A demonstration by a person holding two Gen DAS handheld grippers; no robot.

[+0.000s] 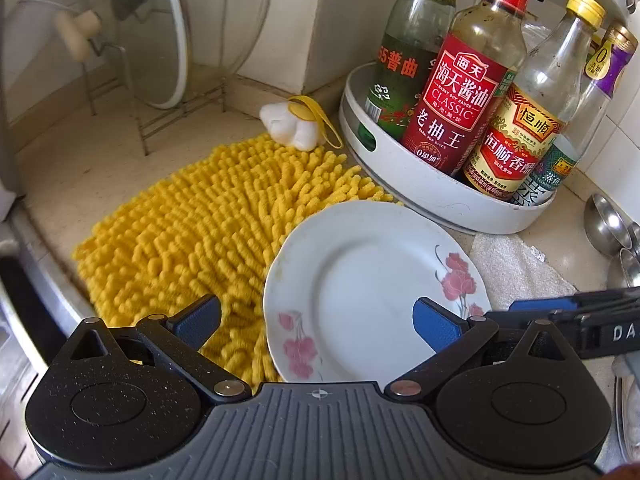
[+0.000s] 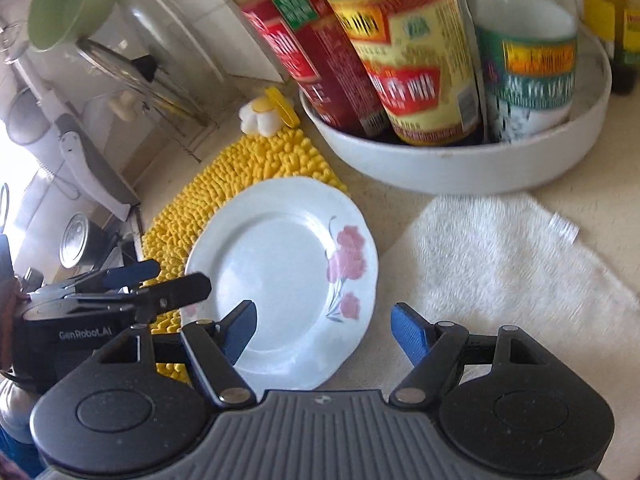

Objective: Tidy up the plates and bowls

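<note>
Left wrist view: 2 grippers, left gripper and right gripper, hover spread and empty over a flowered plate lying half on a yellow mat, the pickup apparently pending, needing a rim grasp.

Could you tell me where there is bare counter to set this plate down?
Bare counter lies between the lid rack and the yellow mat. The white cloth is also free on top. It is crowded around the plate, hemmed by the mat, the bottle tray and both open claws.
</note>
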